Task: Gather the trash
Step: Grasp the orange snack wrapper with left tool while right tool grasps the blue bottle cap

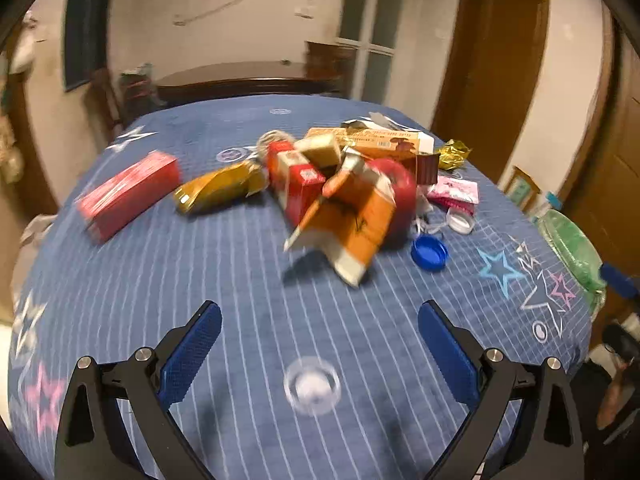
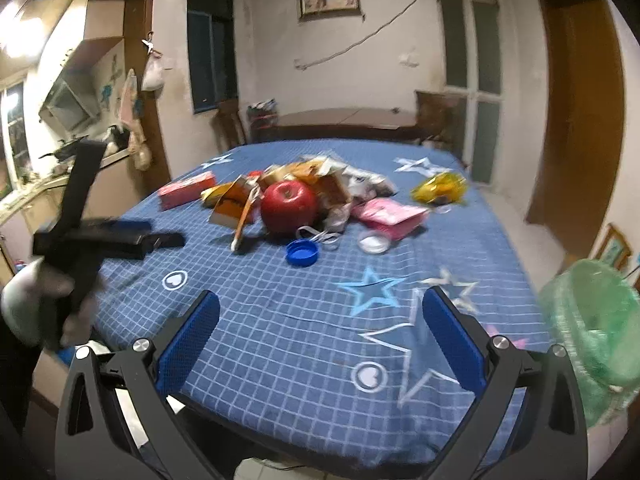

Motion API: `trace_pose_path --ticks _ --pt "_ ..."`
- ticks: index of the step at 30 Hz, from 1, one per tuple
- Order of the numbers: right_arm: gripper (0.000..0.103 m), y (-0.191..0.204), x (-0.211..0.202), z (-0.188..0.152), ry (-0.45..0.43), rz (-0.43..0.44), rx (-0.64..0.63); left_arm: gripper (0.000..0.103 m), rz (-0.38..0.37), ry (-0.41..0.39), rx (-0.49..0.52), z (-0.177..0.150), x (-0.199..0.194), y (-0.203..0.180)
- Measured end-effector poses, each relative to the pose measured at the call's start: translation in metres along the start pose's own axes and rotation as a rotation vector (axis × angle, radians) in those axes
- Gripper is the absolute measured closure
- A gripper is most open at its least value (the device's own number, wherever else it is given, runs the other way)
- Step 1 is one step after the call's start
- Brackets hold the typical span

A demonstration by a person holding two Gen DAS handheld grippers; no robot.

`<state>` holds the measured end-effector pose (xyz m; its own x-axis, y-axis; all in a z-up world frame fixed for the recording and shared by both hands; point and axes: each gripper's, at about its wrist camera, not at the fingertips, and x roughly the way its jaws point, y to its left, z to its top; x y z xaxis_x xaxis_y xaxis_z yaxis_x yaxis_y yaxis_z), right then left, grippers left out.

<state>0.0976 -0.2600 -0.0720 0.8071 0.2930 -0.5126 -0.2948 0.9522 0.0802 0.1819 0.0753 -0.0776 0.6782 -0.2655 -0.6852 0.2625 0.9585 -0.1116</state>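
A pile of trash lies mid-table: an orange carton [image 1: 352, 220], a red box [image 1: 128, 194], a yellow wrapper [image 1: 220, 188], a blue bottle cap [image 1: 430, 252], a clear lid [image 1: 460, 220], a pink packet [image 1: 456, 192] and gold foil [image 1: 454, 154]. A red apple [image 2: 288, 206] sits among them. My left gripper [image 1: 320, 334] is open and empty, above the cloth in front of the pile. My right gripper [image 2: 320, 328] is open and empty near the table's front edge. The left gripper also shows in the right wrist view [image 2: 120, 236], at the table's left.
A blue star-patterned cloth [image 2: 280, 320] covers the table. A bin lined with a green bag [image 2: 592, 332] stands off the table's right side; it also shows in the left wrist view [image 1: 572, 252]. A wooden table [image 2: 344, 120] and a door [image 2: 580, 100] are behind.
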Motion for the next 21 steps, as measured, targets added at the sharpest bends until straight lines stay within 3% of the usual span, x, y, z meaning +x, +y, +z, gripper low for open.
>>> trace_pose_path --ticks 7,10,12,17,21 --pt "0.005 -0.004 0.050 0.010 0.127 0.108 0.011 0.011 -0.167 0.060 0.090 0.042 0.048 0.020" --pt "0.012 0.001 0.078 0.021 0.170 0.125 -0.019 0.011 -0.214 0.100 0.106 0.050 0.071 0.018" --pt "0.019 0.004 0.096 0.029 0.213 0.148 -0.025 0.016 -0.221 0.121 0.112 0.052 0.085 0.015" --pt "0.040 0.010 0.142 0.048 0.301 0.150 -0.051 0.046 -0.303 0.167 0.085 0.054 0.108 0.009" --pt "0.043 0.015 0.169 0.052 0.362 0.126 -0.080 0.050 -0.329 0.183 0.069 0.054 0.114 0.005"
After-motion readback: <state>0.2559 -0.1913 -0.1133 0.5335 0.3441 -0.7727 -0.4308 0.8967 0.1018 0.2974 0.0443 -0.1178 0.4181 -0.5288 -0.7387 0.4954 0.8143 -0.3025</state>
